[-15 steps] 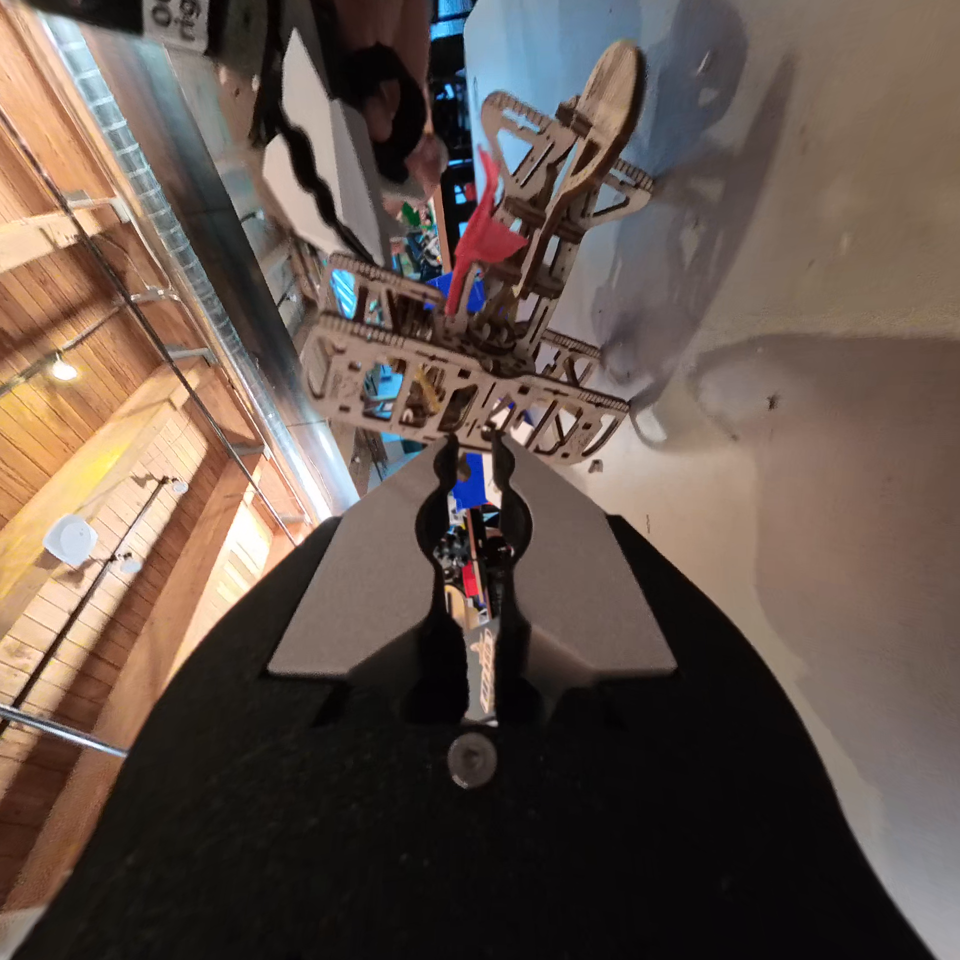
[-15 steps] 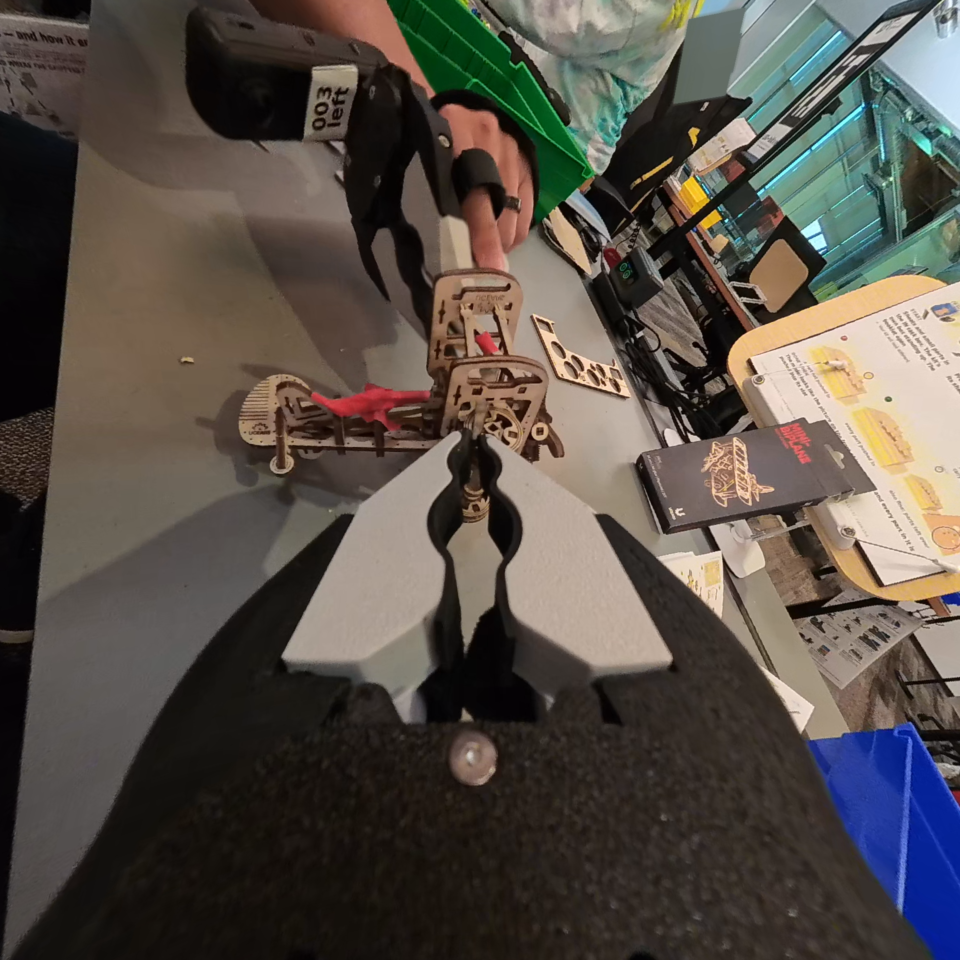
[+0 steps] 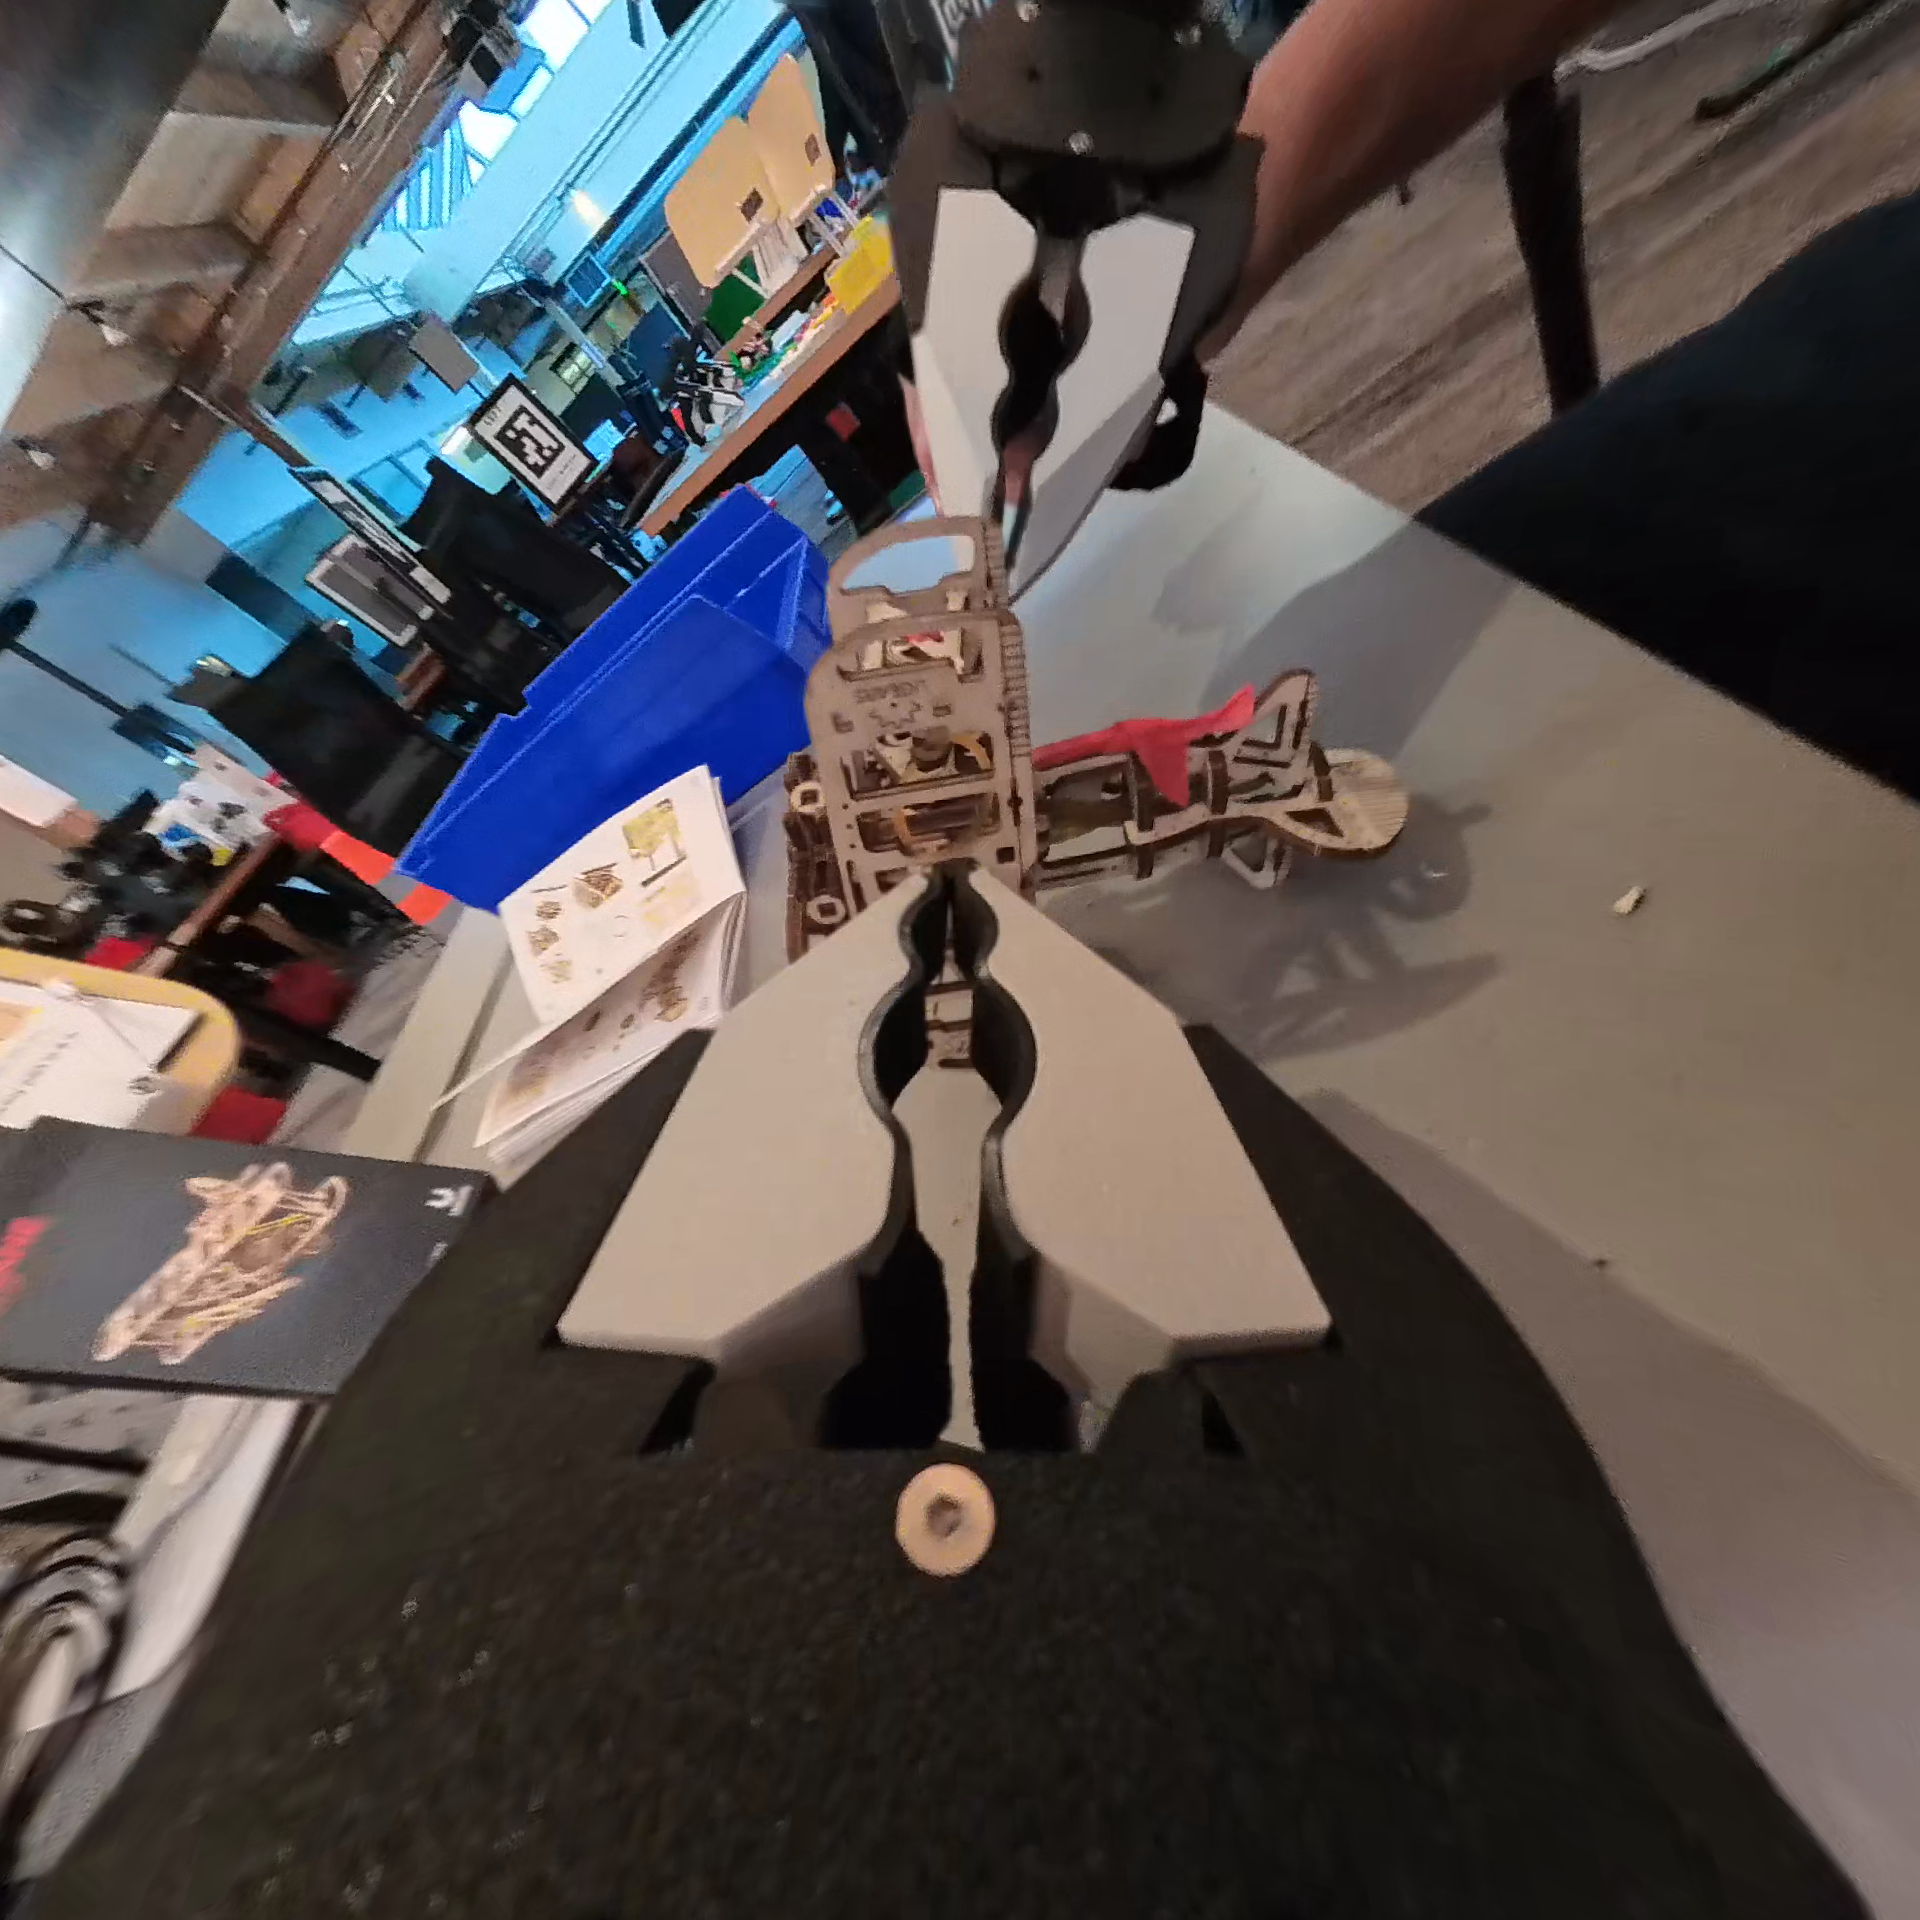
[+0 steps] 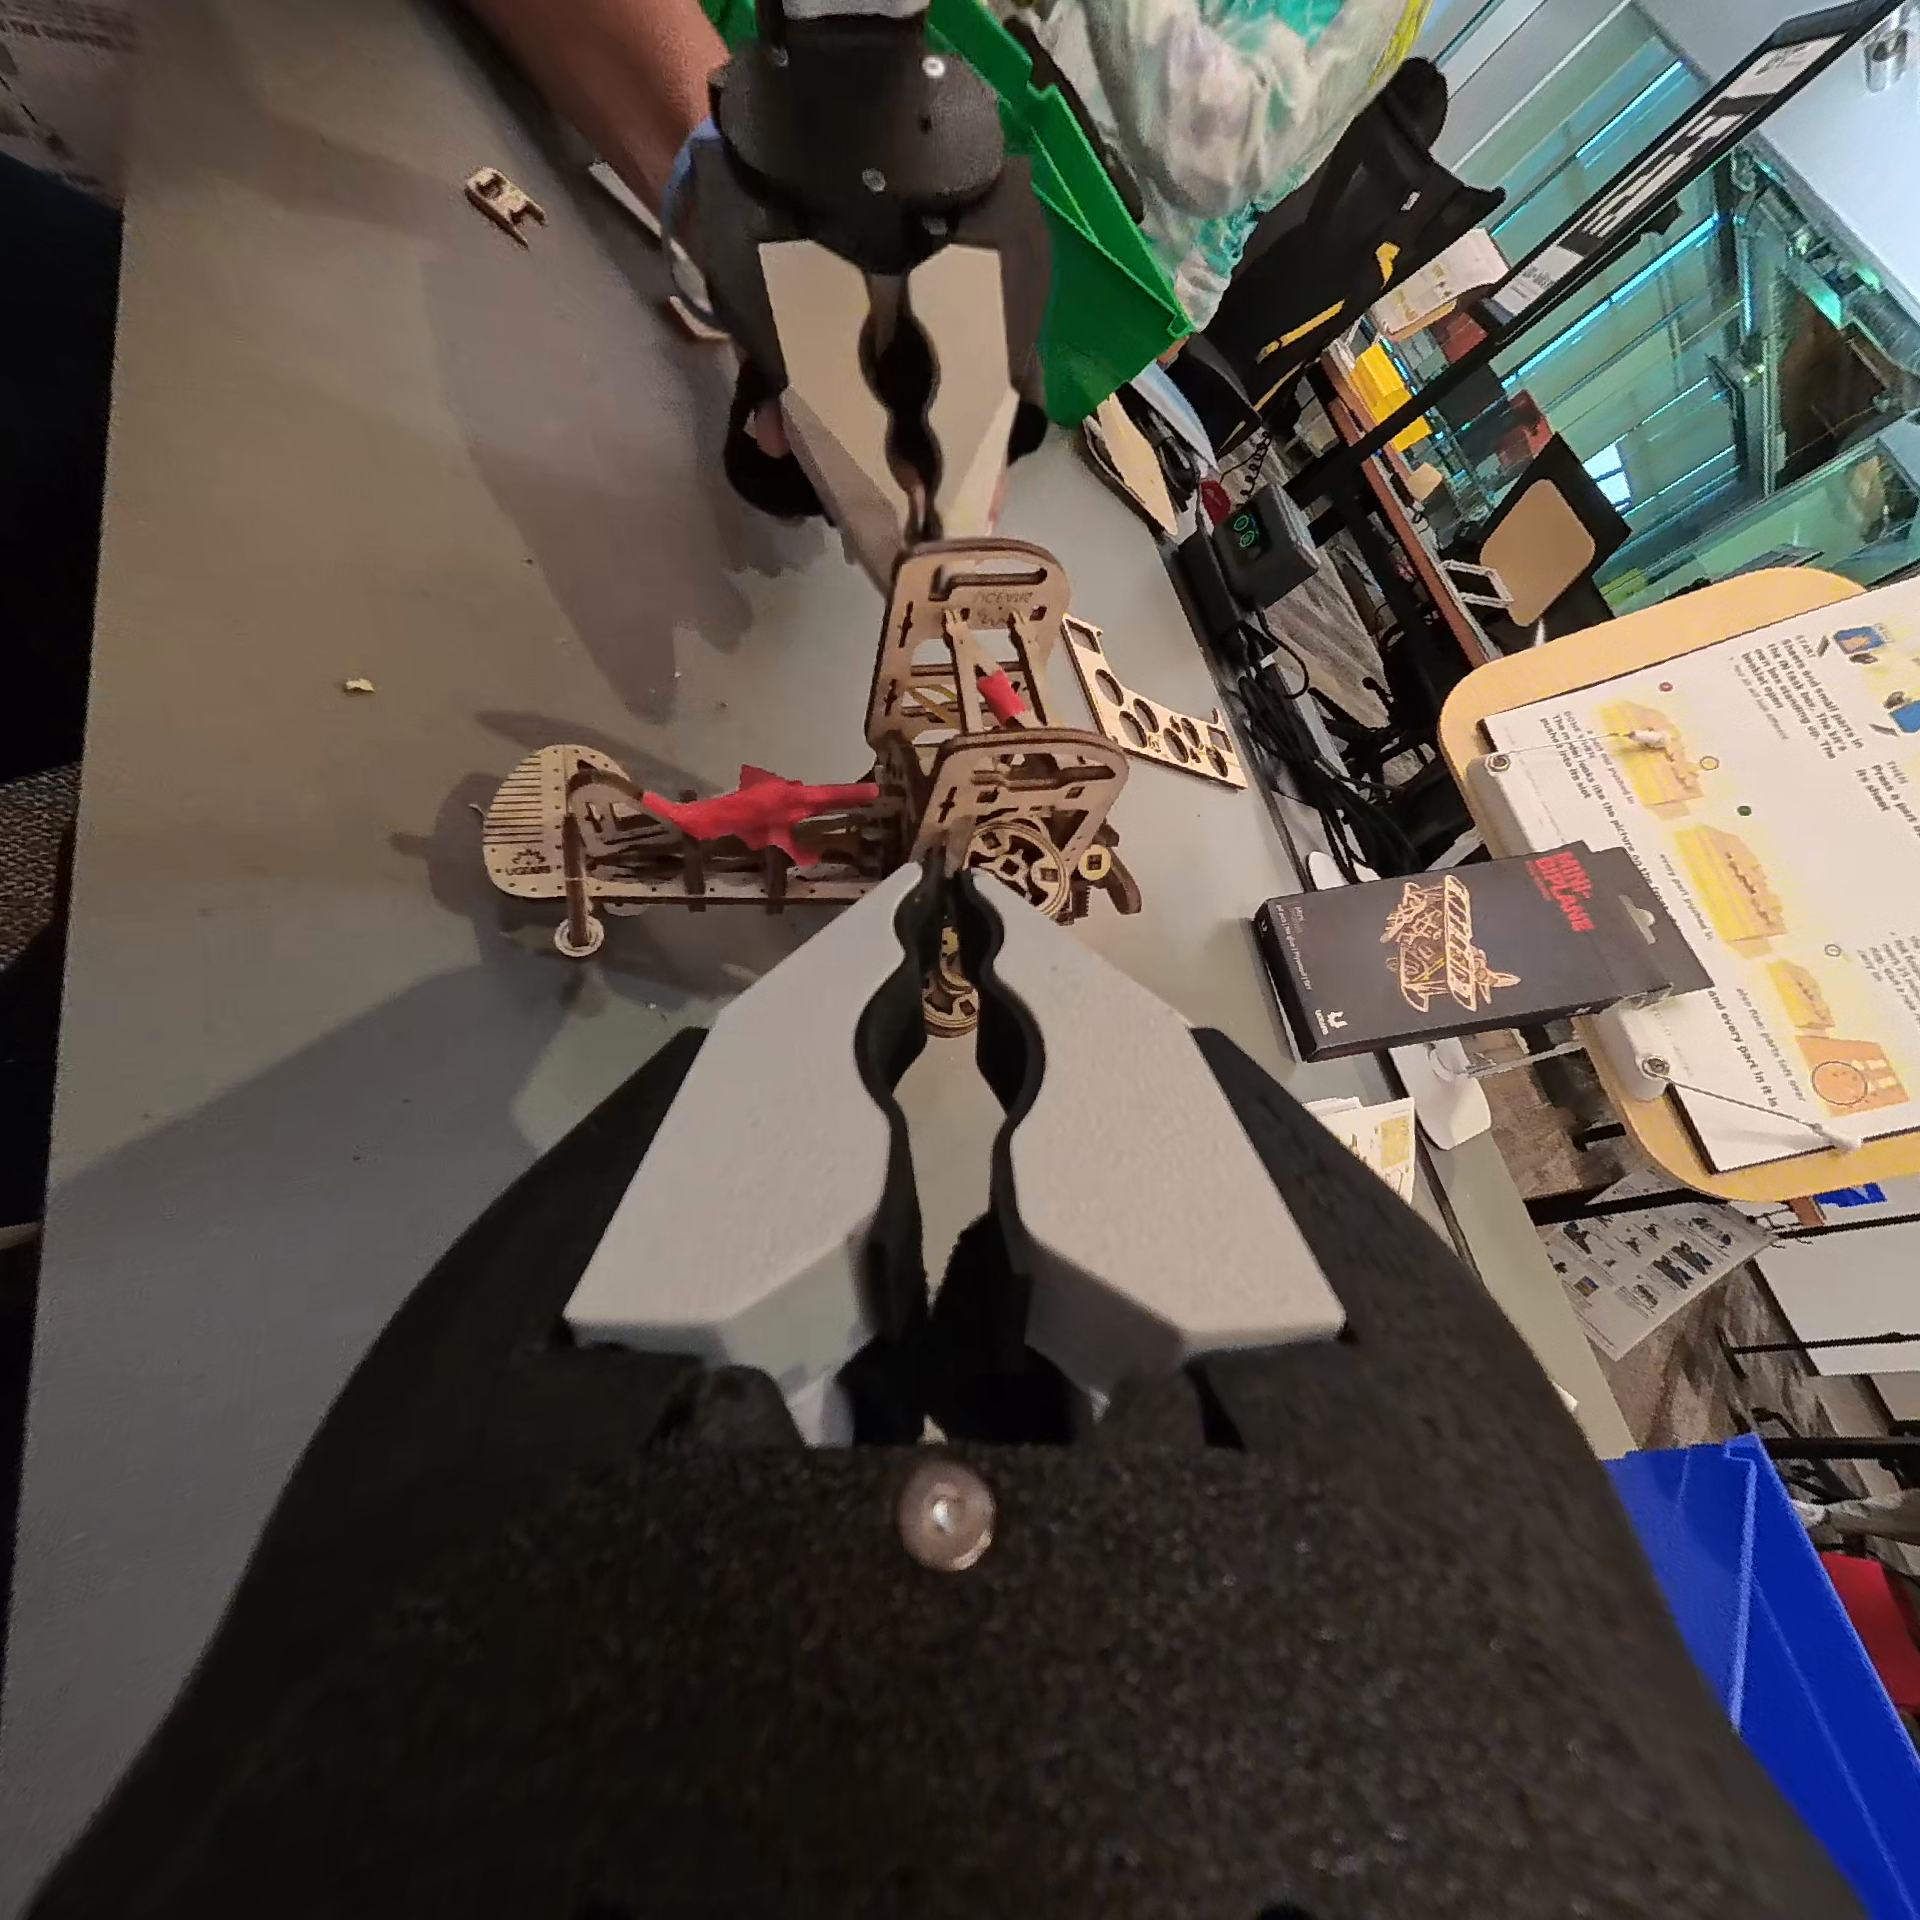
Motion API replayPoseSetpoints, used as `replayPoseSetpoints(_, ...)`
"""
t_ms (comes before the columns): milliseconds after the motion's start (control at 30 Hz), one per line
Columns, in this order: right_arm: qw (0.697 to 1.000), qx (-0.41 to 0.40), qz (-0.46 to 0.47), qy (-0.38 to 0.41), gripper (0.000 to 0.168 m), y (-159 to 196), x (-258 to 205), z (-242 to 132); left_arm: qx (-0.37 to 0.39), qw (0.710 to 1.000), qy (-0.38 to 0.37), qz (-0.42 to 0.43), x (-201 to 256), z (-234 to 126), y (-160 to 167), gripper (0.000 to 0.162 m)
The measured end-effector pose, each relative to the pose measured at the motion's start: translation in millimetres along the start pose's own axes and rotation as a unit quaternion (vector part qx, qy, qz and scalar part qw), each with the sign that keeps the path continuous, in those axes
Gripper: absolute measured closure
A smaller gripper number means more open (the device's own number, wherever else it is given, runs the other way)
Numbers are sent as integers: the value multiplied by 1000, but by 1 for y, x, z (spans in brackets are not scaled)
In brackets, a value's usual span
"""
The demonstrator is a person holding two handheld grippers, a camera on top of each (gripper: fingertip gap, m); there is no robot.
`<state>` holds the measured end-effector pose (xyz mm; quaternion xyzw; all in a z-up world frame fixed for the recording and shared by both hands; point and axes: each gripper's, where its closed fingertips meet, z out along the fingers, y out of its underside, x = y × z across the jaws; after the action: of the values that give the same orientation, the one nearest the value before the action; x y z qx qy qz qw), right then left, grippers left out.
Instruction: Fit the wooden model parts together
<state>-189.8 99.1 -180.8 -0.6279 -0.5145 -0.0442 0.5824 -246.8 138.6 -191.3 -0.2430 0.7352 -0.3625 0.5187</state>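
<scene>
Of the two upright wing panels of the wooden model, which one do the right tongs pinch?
The wing panel nearer the right wrist camera: the right tongs close on its lower edge. The farther panel is in the left tongs.

Pale laser-cut wooden biplane [image 4: 831, 821] rests on matt grey table [image 4: 260, 499].

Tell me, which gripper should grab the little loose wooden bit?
Probably the left gripper: the bit lies on its side of the model, beside that arm. The right gripper would have to reach across the model. Both grip wings.
</scene>
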Motion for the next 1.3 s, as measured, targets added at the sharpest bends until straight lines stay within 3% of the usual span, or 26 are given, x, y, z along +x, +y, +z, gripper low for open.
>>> replayPoseSetpoints(133,1000,1,2,-1,168,0,0,1,-7,998,-3,67,6,7,-2,162)
replayPoseSetpoints(533,1000,2,7,-1,168,1,1,1,-11,998,-9,69,1,18,1,162)
replayPoseSetpoints(700,1000,4,8,-3,168,0,1,1,-25,995,-49,83,-5,23,3,162)
replayPoseSetpoints(833,1000,4,5,-3,168,0,1,1,-24,996,-48,67,-1,25,3,162)
replayPoseSetpoints(1033,1000,5,13,0,168,2,3,-3,2,999,-46,22,-10,19,-3,149)
replayPoseSetpoints(1133,1000,6,16,2,168,2,5,-3,5,1000,-19,-10,-9,19,3,135)
replayPoseSetpoints(1300,1000,9,17,-1,168,1,5,-2,29,998,-16,-56,-27,19,3,135)
